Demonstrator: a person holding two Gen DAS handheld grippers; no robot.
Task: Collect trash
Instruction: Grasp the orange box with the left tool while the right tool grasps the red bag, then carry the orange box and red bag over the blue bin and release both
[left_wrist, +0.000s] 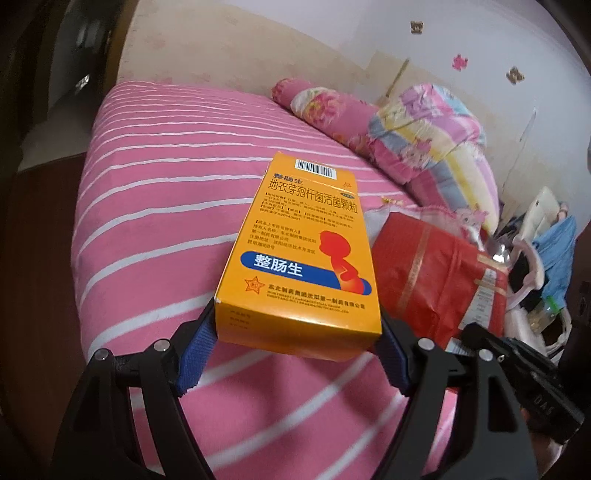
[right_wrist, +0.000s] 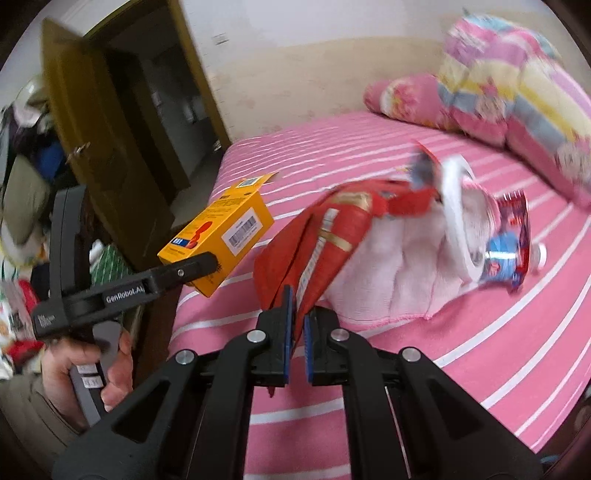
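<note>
My left gripper (left_wrist: 297, 338) is shut on an orange medicine box (left_wrist: 299, 247) and holds it in the air above the pink striped bed (left_wrist: 155, 206). The box (right_wrist: 218, 236) and left gripper (right_wrist: 199, 267) also show at the left of the right wrist view. My right gripper (right_wrist: 297, 321) is shut on a crumpled red foil bag (right_wrist: 325, 236), held above the bed (right_wrist: 480, 350). The red bag (left_wrist: 436, 280) shows beside the box in the left wrist view. A blue and red snack wrapper (right_wrist: 511, 243) lies on the bed by a white ring-shaped object (right_wrist: 456, 210).
A pale pink towel (right_wrist: 391, 284) lies on the bed under the bag. Floral pillows and a folded quilt (right_wrist: 509, 92) sit at the bed's head. An open brown door (right_wrist: 99, 129) and piled clutter (right_wrist: 22, 221) stand to the left.
</note>
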